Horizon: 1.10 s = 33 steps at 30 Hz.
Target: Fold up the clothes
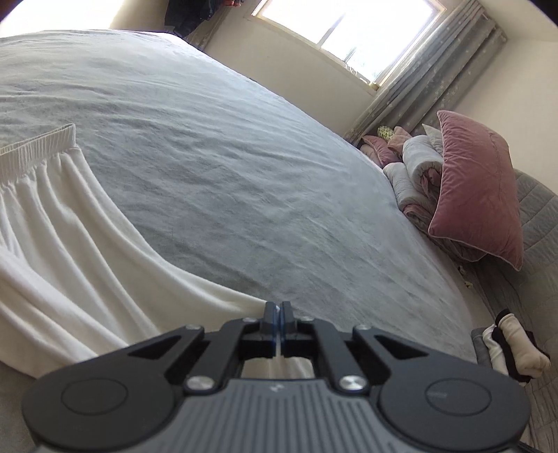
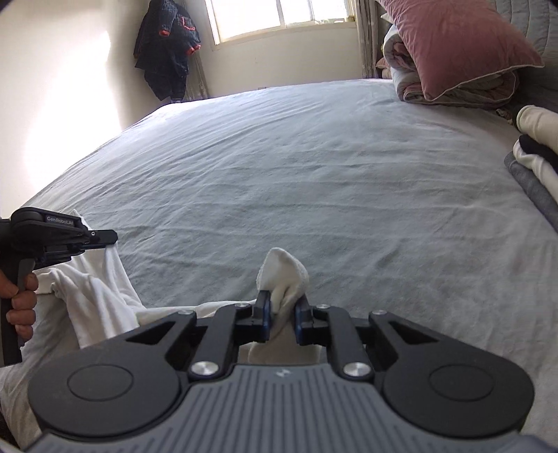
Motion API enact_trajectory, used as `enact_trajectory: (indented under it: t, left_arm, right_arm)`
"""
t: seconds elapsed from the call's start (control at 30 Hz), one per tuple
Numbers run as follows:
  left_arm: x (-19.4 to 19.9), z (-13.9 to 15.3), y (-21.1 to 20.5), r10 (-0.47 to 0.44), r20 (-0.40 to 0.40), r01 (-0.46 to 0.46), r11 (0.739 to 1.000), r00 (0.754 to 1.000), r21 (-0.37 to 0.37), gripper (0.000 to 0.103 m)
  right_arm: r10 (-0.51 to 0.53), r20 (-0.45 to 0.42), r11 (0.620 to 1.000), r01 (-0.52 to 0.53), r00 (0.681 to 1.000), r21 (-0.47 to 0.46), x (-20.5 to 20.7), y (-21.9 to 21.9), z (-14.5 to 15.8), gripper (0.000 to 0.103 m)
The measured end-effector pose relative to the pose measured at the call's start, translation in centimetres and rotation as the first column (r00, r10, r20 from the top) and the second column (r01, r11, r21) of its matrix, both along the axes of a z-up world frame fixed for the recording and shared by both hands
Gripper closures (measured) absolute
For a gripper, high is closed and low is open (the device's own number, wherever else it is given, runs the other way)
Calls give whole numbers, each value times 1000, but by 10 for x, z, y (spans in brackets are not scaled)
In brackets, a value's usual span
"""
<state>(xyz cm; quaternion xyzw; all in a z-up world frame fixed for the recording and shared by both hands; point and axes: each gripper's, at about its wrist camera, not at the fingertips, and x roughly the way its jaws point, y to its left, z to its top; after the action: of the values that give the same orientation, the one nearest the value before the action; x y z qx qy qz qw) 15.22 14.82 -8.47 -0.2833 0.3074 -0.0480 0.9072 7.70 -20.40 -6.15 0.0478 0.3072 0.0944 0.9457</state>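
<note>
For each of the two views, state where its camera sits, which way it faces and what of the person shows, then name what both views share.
Left wrist: on the left gripper, facing across the grey bed toward the window; fingers pinch the white garment.
Right wrist: on the right gripper, facing the window wall; fingers grip a garment corner; left hand visible.
Shared: bed, garment, pink pillow, folded pile.

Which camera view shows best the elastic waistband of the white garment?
The left wrist view: the gathered waistband lies in plain sight on the grey bed sheet. The right wrist view shows only bunched white cloth by the left gripper; no waistband is recognisable.
</note>
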Motion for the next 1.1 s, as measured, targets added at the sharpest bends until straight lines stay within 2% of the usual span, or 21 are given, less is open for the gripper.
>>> enact_trajectory:
  t: [0.1, 0.23, 0.3, 0.47, 0.5, 0.57, 0.6, 0.63, 0.8, 0.87, 0.93, 1.0, 1.1]
  left_arm:
    - [-1, 2, 7, 33, 39, -31, 998, 999, -63, 102]
    - [0, 2, 9, 72, 73, -66, 995, 995, -74, 102]
    - [4, -2, 8, 68, 61, -63, 994, 996, -84, 102]
    - [8, -5, 0, 53, 18, -53, 998, 998, -25, 100]
    - [8, -4, -2, 38, 9, -38, 999, 999, -15, 99]
    - [7, -3, -5, 7, -2, -7, 1000, 1000, -8, 86]
    - [5, -2, -8, -19, -3, 19, 1000, 1000, -3, 74]
    - [4, -2, -11, -45, -4, 45, 999, 999, 1, 66]
    - [-6, -5, -43, -236, -39, 238, 970, 971, 59, 47]
    - [-10, -7, -59, -283, -51, 287, 952, 958, 109, 45]
    - [-12, -9, -77, -319, -67, 326, 933, 945, 152, 45]
    - [-11, -8, -92, -352, -69, 358, 918, 934, 169, 45]
    - [-10, -4, -117, -400, -64, 405, 896, 914, 184, 45]
  right_arm:
    - [-54, 86, 998, 56, 995, -21, -1, -16, 5, 88]
    - [-107, 135, 991, 117, 985, -63, 3, -30, 3, 89]
    - [-115, 118, 991, 122, 986, -55, 7, -35, -2, 89]
    - [-118, 62, 993, 119, 991, -14, 8, -46, -14, 89]
    - [-115, 63, 993, 116, 991, -4, 6, -49, -14, 89]
    - [-108, 62, 994, 107, 992, 20, 4, -56, -15, 89]
    - [-106, 58, 994, 104, 993, 34, 3, -60, -16, 89]
    - [-105, 43, 994, 103, 994, 47, 2, -65, -17, 89]
    - [-115, -50, 989, 119, 992, 85, -6, -89, -31, 83]
    - [-127, -70, 988, 133, 989, 81, -10, -98, -32, 82]
    - [-148, -86, 986, 154, 985, 65, -12, -106, -30, 76]
    - [-174, -123, 983, 181, 977, 45, -15, -117, -29, 75]
    - [-179, -168, 978, 194, 969, 77, -19, -133, -30, 75]
